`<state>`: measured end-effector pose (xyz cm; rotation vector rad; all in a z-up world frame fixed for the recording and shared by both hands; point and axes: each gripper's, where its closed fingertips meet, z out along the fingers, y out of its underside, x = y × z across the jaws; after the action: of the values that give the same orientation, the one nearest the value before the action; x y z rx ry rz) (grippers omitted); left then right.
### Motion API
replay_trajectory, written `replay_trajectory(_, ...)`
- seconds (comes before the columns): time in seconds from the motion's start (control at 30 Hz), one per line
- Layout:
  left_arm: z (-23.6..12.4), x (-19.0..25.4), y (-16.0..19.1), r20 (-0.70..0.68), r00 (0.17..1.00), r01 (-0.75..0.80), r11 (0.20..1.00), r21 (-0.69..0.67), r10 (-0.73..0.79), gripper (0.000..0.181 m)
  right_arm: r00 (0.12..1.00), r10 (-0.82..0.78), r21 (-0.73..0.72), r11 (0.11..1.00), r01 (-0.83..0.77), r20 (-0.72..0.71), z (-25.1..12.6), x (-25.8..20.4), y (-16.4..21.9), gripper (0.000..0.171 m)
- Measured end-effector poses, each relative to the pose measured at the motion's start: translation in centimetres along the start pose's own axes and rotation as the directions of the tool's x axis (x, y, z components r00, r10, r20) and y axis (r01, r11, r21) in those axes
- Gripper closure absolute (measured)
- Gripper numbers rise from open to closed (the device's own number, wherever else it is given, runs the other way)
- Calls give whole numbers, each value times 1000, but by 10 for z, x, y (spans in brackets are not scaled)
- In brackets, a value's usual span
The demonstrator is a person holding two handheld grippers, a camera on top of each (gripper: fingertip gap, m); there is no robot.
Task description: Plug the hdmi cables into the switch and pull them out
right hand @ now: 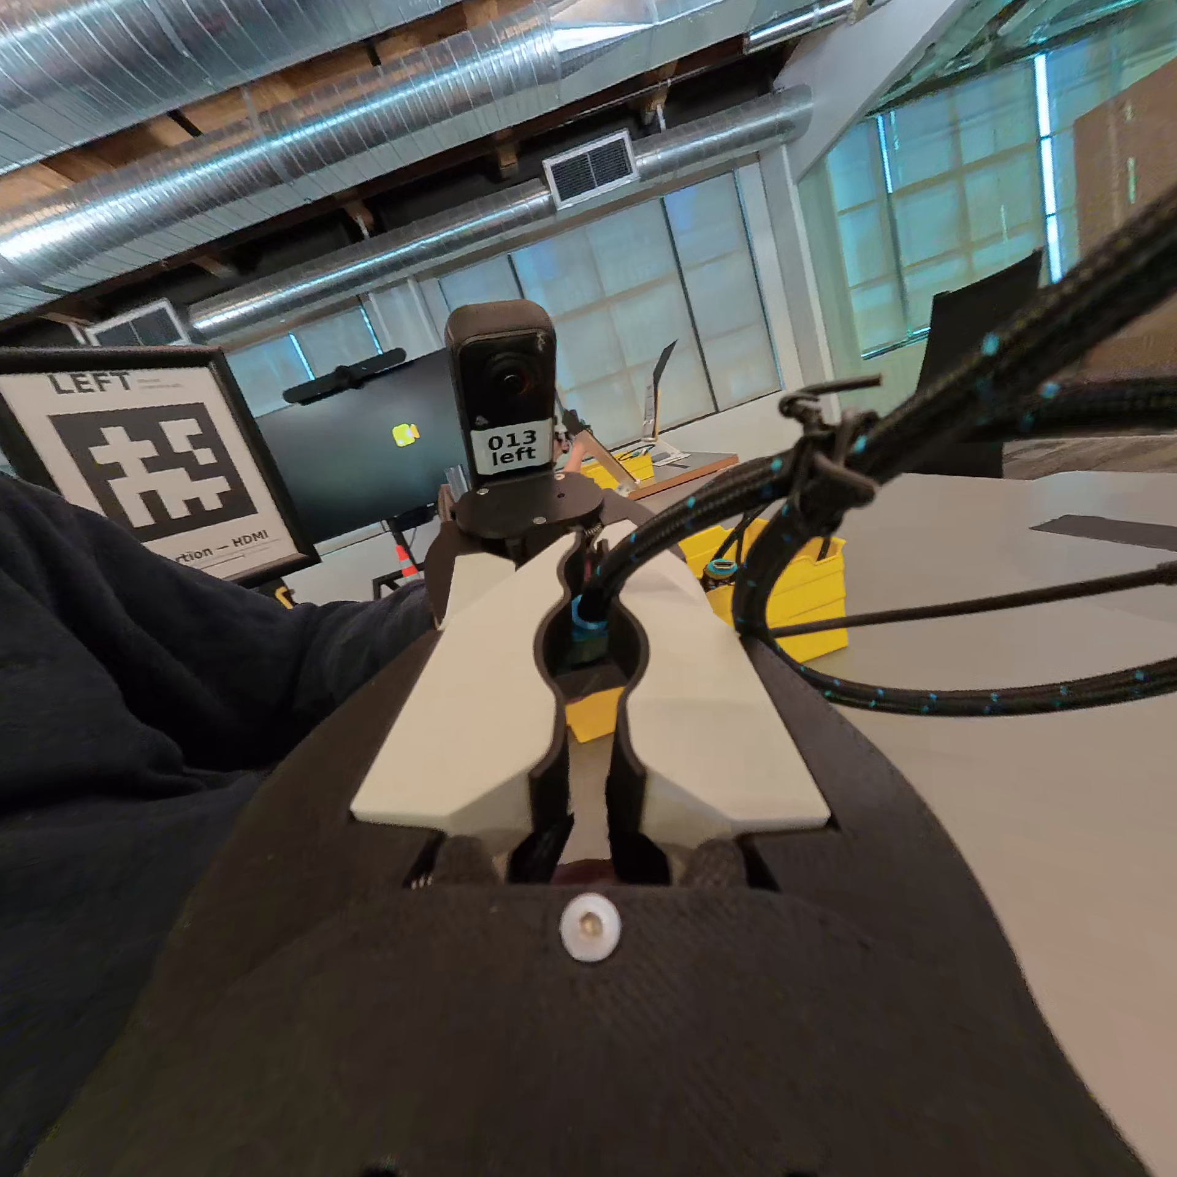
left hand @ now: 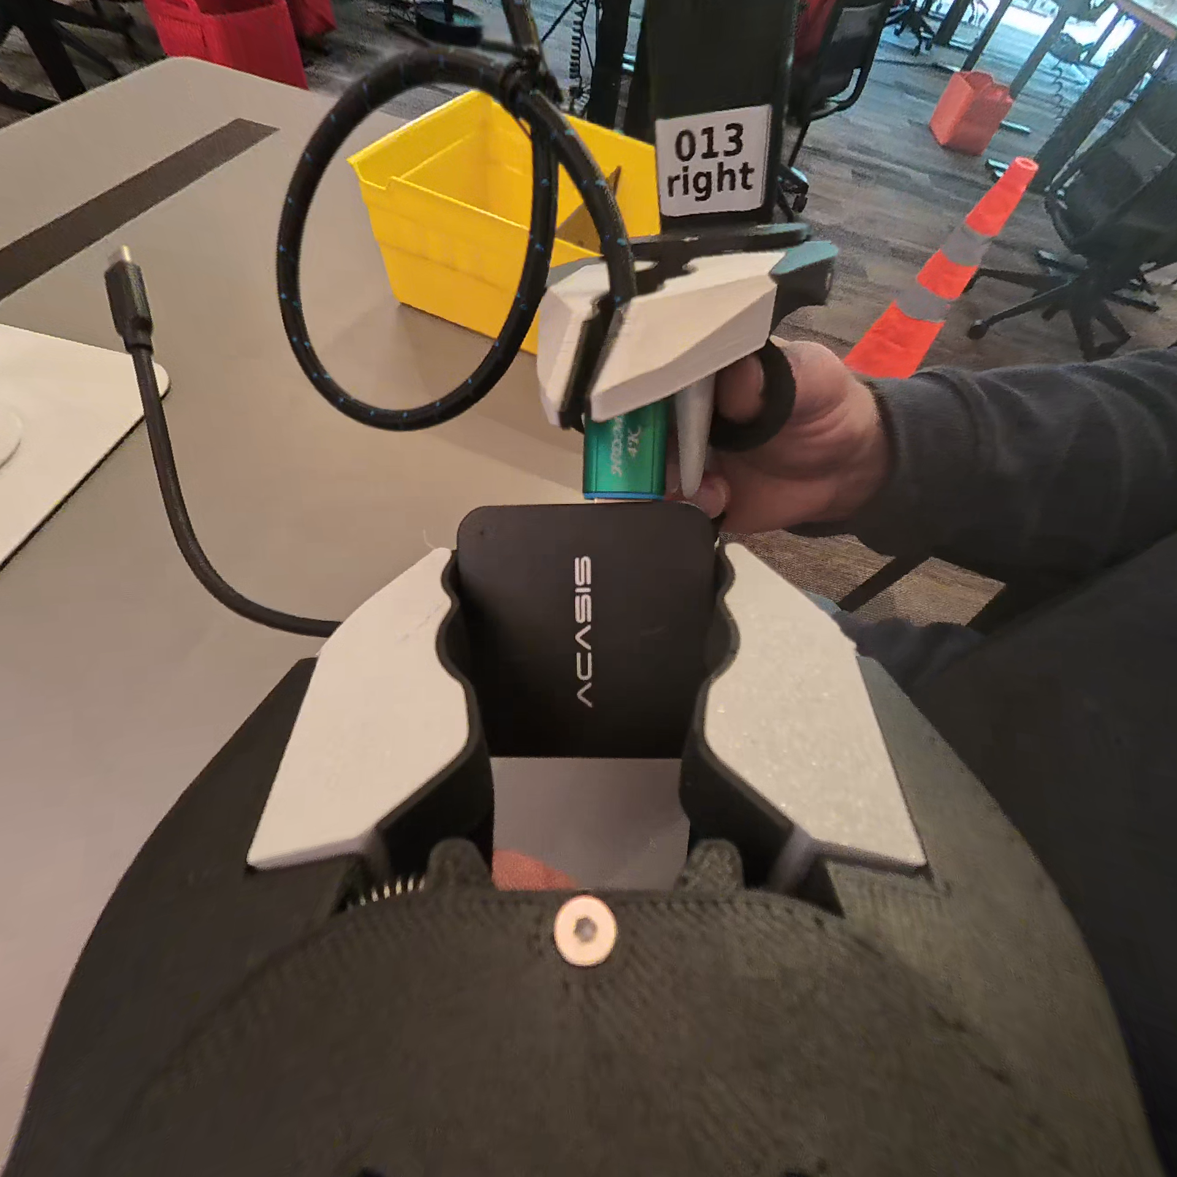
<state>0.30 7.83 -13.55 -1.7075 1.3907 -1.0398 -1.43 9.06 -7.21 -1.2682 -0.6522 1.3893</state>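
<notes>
My left gripper [left hand: 586, 643] squeezes the black switch [left hand: 583, 630] from both sides and holds it up off the table [left hand: 267, 484]. My right gripper [left hand: 576, 382] is clamped on the green plug [left hand: 627, 455] of the braided cable [left hand: 414, 242]. The plug tip sits right at the far edge of the switch. I cannot tell if it is in the hole yet.

I think I am pushing the plug in. To do it well, I should keep the switch still, line the plug up straight with the hole, and push slowly. No tilting, no wiggling.

The switch's long side runs away from my left camera. The plug's long side runs the same way, tip pointing back at the switch.
</notes>
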Motion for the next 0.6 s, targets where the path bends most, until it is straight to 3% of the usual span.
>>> replay_trajectory(0.33, -11, 5, 10, -67, 997, -40, 992, -116, 32, 109, 991, 22, -102, 995, -8, 133, 4, -18, 12, 148)
replay_trajectory(0.6, -15, 6, 20, -56, 994, -103, 974, -203, 93, 109, 988, -24, -225, 973, 58, 151, 0, -22, 28, 146)
